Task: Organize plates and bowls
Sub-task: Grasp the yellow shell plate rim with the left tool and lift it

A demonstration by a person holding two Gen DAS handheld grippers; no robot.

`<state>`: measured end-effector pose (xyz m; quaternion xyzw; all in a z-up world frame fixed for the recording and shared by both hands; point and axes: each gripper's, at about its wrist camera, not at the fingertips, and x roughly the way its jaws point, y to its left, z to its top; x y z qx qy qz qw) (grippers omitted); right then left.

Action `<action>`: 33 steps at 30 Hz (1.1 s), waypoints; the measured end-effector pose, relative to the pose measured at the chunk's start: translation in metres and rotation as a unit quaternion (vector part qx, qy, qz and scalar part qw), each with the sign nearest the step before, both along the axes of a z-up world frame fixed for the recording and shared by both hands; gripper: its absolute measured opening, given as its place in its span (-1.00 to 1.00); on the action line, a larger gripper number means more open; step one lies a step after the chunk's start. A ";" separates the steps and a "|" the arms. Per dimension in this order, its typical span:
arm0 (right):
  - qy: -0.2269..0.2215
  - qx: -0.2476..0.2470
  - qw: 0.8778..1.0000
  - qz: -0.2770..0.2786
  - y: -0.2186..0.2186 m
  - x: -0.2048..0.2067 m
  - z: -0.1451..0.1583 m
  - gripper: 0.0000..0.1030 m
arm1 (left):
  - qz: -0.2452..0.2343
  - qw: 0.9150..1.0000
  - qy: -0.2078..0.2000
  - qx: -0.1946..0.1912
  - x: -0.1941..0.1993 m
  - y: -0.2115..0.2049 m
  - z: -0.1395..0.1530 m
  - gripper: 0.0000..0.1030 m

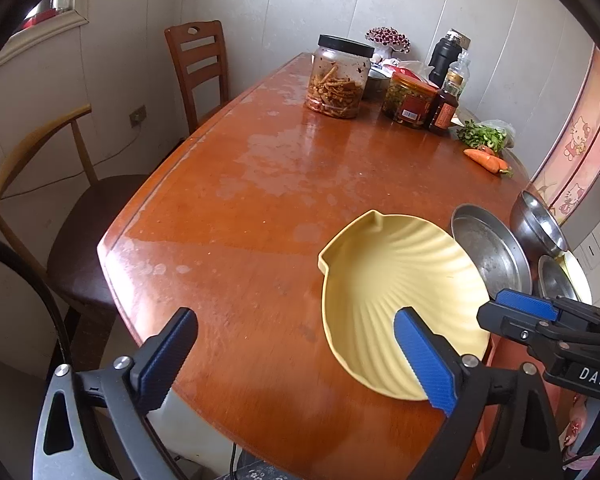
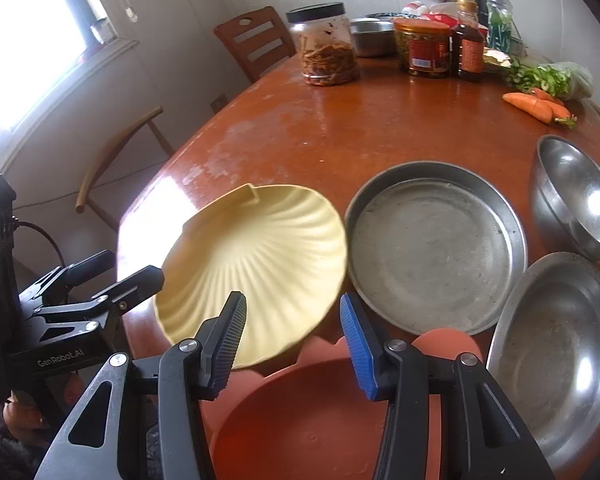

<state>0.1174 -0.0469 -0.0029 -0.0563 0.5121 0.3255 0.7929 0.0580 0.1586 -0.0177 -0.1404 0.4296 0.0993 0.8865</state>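
Near the front edge of the table (image 2: 340, 128): the yellow shell plate (image 2: 256, 264) sits tilted, left of the flat steel pan (image 2: 436, 248); can't tell if it's resting on the wood or lifted a bit.
How it'll handle: looks like light, stiff plastic, ridged inside, so probably not too slippery and not fragile. My guess is the thin rim on the near side is the spot to pinch, since the middle is too wide.
Right gripper (image 2: 292, 344): spread wide, holding nothing, the plate's near rim right between its fingers (image 2: 230, 340).
Left gripper (image 1: 296, 360): also spread, empty, one blue pad overlapping the plate's near edge in its own view; touching or not, no idea.
Other dishes: orange plate (image 2: 300, 420) at the very front under the right gripper, a steel plate (image 2: 556, 352) and a deep steel bowl (image 2: 580, 208) off toward the right edge.
Hard to see: the orange plate is cut off by the frame and the fingers, and something yellow peeks out at the right edge behind the steel plate, can't say what.
Far end: jars, bottles and carrots (image 2: 536, 106), well apart from all this.
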 end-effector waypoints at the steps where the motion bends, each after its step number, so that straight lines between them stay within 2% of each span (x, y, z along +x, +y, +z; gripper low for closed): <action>1: 0.005 -0.003 1.000 -0.003 0.000 0.004 -0.002 -0.04 | -0.004 1.000 0.001 -0.003 0.002 0.000 -0.001 0.76; 2: 0.007 -0.004 1.000 -0.003 0.000 0.005 -0.003 -0.08 | -0.007 1.000 0.004 -0.005 0.005 0.000 -0.002 0.64; 6: 0.010 -0.005 1.000 0.003 0.004 0.008 -0.008 -0.19 | -0.012 1.000 0.018 -0.018 0.013 -0.001 -0.009 0.45; 8: 0.007 -0.009 1.000 0.001 0.005 0.010 -0.010 -0.24 | -0.017 0.999 0.023 -0.032 0.016 0.001 -0.012 0.20; 10: 0.011 -0.013 1.000 0.000 0.005 0.013 -0.014 -0.30 | -0.025 0.998 0.029 -0.050 0.019 0.001 -0.016 0.08; 12: 0.013 -0.018 1.000 0.004 0.008 0.014 -0.019 -0.36 | -0.029 0.998 0.034 -0.049 0.022 0.000 -0.019 -0.10; 14: 0.007 -0.021 1.000 0.010 0.010 0.012 -0.020 -0.43 | -0.034 0.998 0.030 -0.049 0.022 -0.002 -0.020 -0.43; 15: 0.001 -0.022 1.000 0.014 0.011 0.010 -0.020 -0.46 | -0.042 0.997 0.030 -0.058 0.022 -0.003 -0.020 -0.48; 19: -0.022 -0.022 0.999 0.029 0.018 0.002 -0.013 -0.50 | -0.040 0.998 0.023 -0.046 0.019 0.001 -0.014 -0.48; 27: -0.032 -0.014 0.997 0.064 0.035 -0.021 -0.006 -0.50 | -0.035 0.999 0.016 -0.021 0.021 0.022 -0.004 -0.48; 33: -0.011 -0.020 0.997 0.071 0.043 -0.028 -0.015 -0.45 | -0.033 0.999 0.036 -0.015 0.032 0.026 -0.015 -0.48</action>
